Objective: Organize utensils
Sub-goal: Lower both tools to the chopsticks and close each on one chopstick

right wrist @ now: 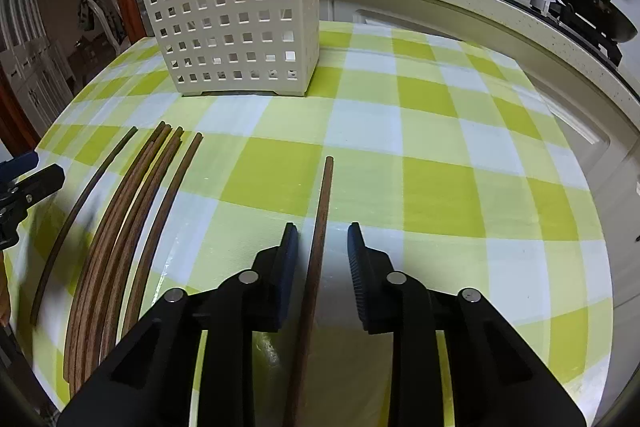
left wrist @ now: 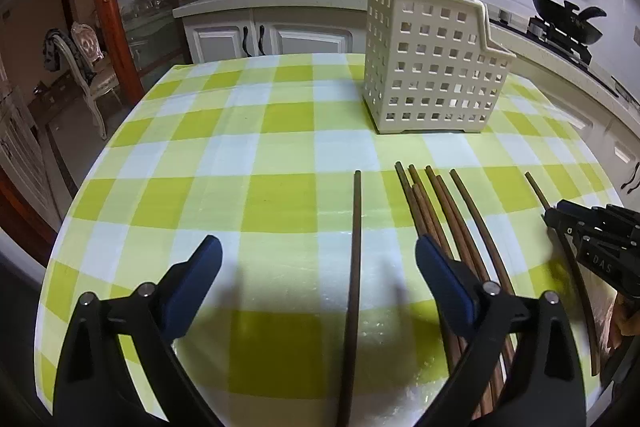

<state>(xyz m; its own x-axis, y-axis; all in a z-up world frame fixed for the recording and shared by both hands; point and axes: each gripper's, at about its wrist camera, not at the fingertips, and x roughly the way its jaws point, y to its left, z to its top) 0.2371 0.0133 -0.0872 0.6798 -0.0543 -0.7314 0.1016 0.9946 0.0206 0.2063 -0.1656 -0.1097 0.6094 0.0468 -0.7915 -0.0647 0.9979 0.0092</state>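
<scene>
Chopsticks, all loose on the checked-cloth surface [left wrist: 248, 147]; none in the white perforated basket [left wrist: 432, 67] yet, going by what the right wrist view shows of its inside.

Left wrist view:
- Left hand-held gripper [left wrist: 316, 255] released, jaws wide, low over the cloth.
- Lone chopstick [left wrist: 354, 287] runs up lower centre of the frame between the jaws, pads well clear of it on both sides.
- Chopstick bundle [left wrist: 436, 207] lies just right of it, lower right of centre; the right pad sits over the bundle's near part.
- Basket upright at upper right of centre, well beyond the stick tips.

Right wrist view:
- Right hand-held gripper [right wrist: 322, 239] partly closed around a separate chopstick [right wrist: 320, 247] at lower centre. Stick is close to the left pad, visible gap to the right pad. Not clamped as far as I can tell, so I count it as released.
- Bundle at left of frame, basket upper left of centre.

Handling, my read:
- Sticks look wooden: thin, stiff, very light. No fragility worry.
- Round and narrow on a smooth cloth, so they will likely roll or skate if a pad nudges one side first. Close evenly from both sides.
- Grip near the thicker end, not the far tip; a mid-to-rear pinch should let the stick tilt upright for the drop into the basket.
- Left side risk: right pad may snag the bundle when the jaws close.
</scene>
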